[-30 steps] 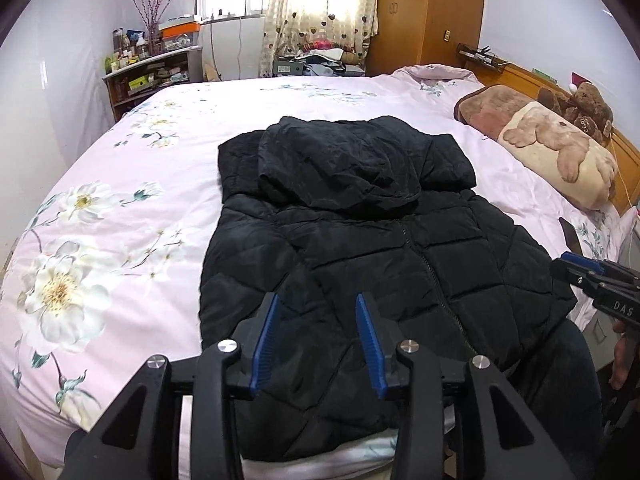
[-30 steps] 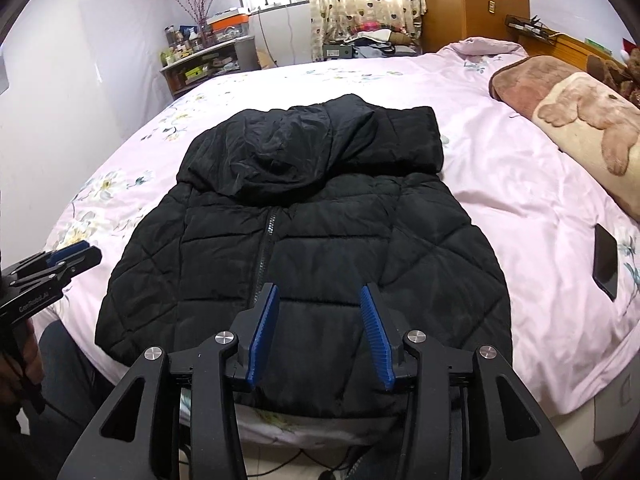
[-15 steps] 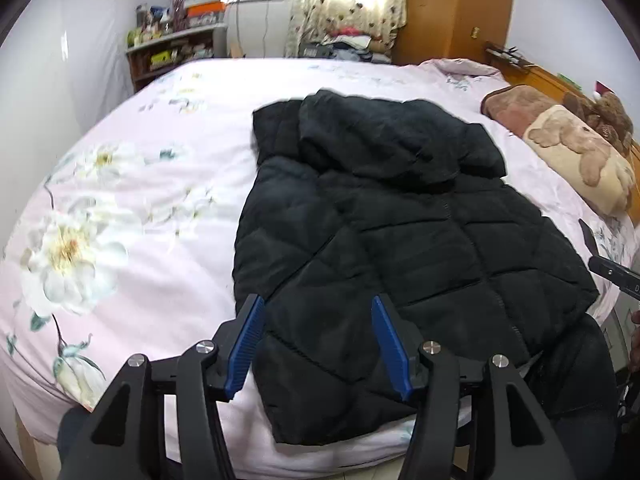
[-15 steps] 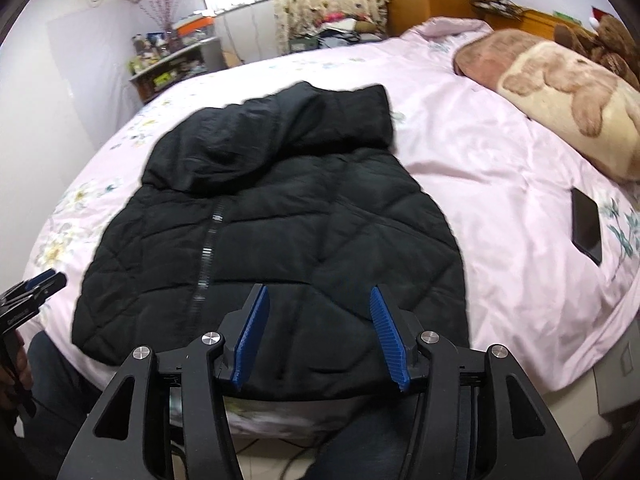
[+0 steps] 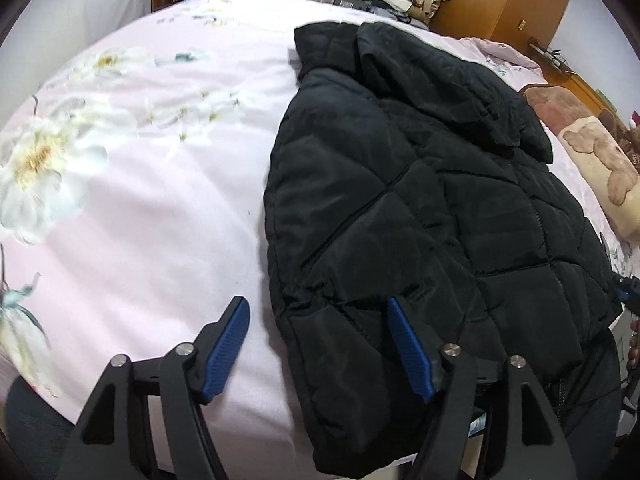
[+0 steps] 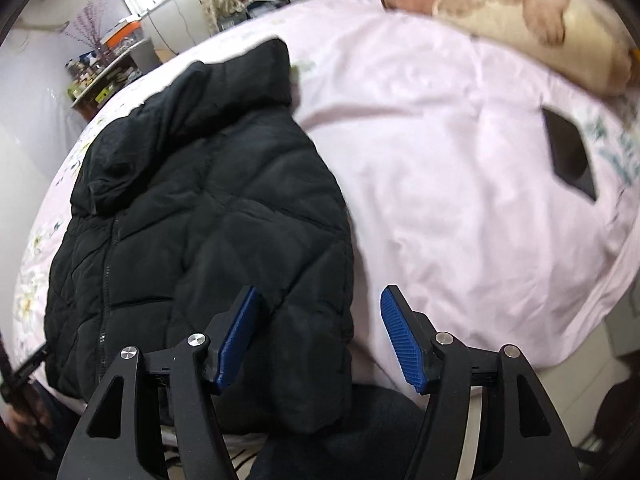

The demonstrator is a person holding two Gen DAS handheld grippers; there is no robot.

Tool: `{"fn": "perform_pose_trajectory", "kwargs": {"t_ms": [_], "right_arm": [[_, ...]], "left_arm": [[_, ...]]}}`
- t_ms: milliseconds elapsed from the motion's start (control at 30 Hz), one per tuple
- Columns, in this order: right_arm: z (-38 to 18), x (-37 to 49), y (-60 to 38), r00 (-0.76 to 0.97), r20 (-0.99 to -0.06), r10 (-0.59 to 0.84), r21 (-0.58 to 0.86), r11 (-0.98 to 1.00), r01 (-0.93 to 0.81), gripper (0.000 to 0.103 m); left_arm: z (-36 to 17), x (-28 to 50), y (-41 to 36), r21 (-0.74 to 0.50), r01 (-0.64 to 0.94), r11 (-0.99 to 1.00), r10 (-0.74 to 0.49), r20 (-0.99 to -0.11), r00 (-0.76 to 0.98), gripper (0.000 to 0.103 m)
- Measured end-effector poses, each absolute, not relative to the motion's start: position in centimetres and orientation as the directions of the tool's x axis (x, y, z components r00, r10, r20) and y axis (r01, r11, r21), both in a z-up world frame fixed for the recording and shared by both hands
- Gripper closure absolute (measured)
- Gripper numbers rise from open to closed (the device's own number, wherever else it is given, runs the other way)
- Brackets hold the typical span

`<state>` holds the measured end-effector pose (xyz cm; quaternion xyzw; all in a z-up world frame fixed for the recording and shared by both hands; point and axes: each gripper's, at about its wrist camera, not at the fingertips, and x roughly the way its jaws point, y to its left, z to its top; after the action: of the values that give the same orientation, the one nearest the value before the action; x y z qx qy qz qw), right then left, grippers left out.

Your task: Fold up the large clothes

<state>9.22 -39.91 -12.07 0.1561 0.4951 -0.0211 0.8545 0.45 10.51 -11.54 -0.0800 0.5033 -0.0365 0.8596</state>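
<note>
Both hand-held grippers drop toward the black jacket [image 5: 420, 208] on the bed [image 5: 140, 200], left hand-held gripper [image 5: 318, 344] and right hand-held gripper [image 6: 318, 336] opening wider over its bottom corners, empty, lining up the fold

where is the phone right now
The phone lies flat on the pink bedsheet in the right wrist view, upper right, apart from the black jacket and below the bear pillow.
</note>
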Motion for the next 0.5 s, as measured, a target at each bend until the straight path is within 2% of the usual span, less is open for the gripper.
{"fn": "perform_pose_trajectory", "kwargs": {"t_ms": [200, 300, 333, 367, 400, 467, 500], "right_arm": [[-14.4, 10.0, -41.0, 0.436, -0.859, 0.270, 0.386, 0.900, 0.202, 0.039], [-15.3, 10.4, -40.1, 0.385, -0.857, 0.341, 0.434, 0.881, 0.186, 0.039], [-15.2, 10.5, -39.9, 0.381, -0.863, 0.330, 0.420, 0.890, 0.180, 0.041], [-15.1, 10.6, -39.7, 0.380, -0.867, 0.321, 0.407, 0.897, 0.171, 0.055], [-14.7, 10.6, -39.5, 0.387, -0.866, 0.316, 0.403, 0.900, 0.167, 0.061], [-13.7, 10.5, -39.3, 0.409, -0.857, 0.312, 0.405, 0.900, 0.163, 0.082], [-12.9, 10.5, -39.1, 0.427, -0.846, 0.319, 0.414, 0.897, 0.151, 0.084]], "left_arm": [[-12.9, 0.0, 9.6, -0.223, 0.013, 0.975, -0.204, -0.868, 0.453, 0.026], [-13.4, 0.1, 8.7, -0.187, 0.050, 0.981, -0.189, -0.877, 0.441, 0.022], [-13.4, 0.2, 8.5, -0.179, 0.053, 0.982, -0.184, -0.881, 0.437, 0.026], [-13.2, 0.3, 8.5, -0.189, 0.057, 0.980, -0.195, -0.881, 0.431, 0.041], [-12.9, 0.4, 8.4, -0.195, 0.063, 0.979, -0.203, -0.882, 0.426, 0.048], [-11.6, 0.4, 8.1, -0.184, 0.082, 0.979, -0.201, -0.878, 0.434, 0.077], [-10.7, 0.4, 8.0, -0.183, 0.091, 0.979, -0.204, -0.872, 0.445, 0.080]]}}
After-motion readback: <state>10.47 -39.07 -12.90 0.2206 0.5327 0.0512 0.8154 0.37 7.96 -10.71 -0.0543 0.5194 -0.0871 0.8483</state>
